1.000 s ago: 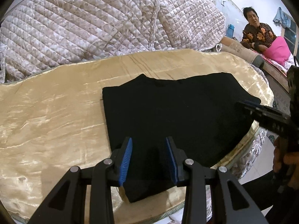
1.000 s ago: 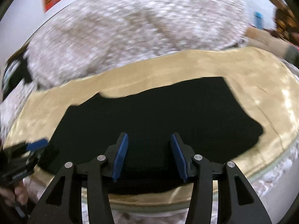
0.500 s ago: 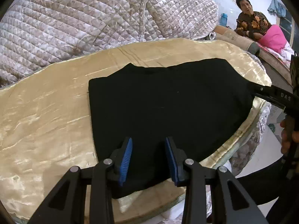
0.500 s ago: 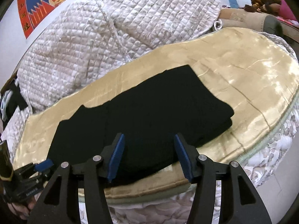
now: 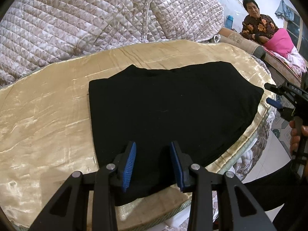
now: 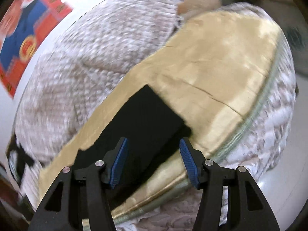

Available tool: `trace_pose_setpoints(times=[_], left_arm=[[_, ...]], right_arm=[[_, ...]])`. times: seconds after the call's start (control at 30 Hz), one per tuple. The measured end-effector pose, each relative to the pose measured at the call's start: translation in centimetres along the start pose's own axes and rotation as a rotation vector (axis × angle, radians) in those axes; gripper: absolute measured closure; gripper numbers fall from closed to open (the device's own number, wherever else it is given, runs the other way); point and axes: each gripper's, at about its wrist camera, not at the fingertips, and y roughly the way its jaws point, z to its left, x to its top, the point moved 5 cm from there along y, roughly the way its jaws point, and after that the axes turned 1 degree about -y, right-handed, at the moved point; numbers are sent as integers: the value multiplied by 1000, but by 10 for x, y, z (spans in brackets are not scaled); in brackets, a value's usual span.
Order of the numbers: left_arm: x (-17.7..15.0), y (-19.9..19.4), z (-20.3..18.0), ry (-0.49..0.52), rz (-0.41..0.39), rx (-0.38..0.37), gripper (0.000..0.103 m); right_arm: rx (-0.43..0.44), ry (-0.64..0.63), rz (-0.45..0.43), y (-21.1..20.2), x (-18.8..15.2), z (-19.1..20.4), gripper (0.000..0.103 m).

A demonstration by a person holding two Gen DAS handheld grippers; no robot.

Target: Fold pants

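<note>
Currently the black pants (image 5: 169,111) lie folded into a flat, thick slab on the gold satin cover (image 5: 44,119) of the bed, close to its near edge, with one corner almost at the rim.

Left gripper (image 5: 153,163): you hold it above the near hem, jaws partly apart, nothing pinched between the blue ribbed pads. Right gripper (image 6: 154,162): jaws parted, and wider than the left's; the right end of the pants shows beyond the gap, but the pads do not press on it. In the left wrist view that gripper sits off the right corner of the cloth, clear of it.

Risks, as judged from here:
- The satin looks slick and creased; a sideways tug could slide the whole slab toward the rim rather than fold it.
- The layers are stacked; if you pinch only the top one, the stack may peel open.
- The right wrist view is blurred, so your aim at the corner is uncertain.

Materials: the pants are matte, dark and soft, and their folds are hard to read. The quilt (image 5: 80,25) behind is padded, stitched in diamonds, pale floral.
</note>
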Motion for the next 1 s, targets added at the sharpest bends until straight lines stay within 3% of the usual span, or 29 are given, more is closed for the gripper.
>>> trace_pose_setpoints(times=[0.1,0.23,0.5,0.7,0.9,0.97,1.0], left_arm=[[1,1,0,-7,4,-6,63],[1,0,1,-17,5,-15,63],[1,0,2,-19,4,-17,63],[3,0,2,-33,4,-25,63],[4,1,4,-38,6,-24,63],[4,1,5,-36,7,-14,63],[5,0,7,-37,5,-12,63]], right_arm=[[15,59,63,10,-4,-7,47],[-3,12,109,22,-9,1,46],[23,39,34,33,2,-3,42],[108,27,-49,25,13,12,41],[24,5,31,59,20,13,41],[7,-21,29,59,18,17,44],[13,-30,32,58,17,19,53]])
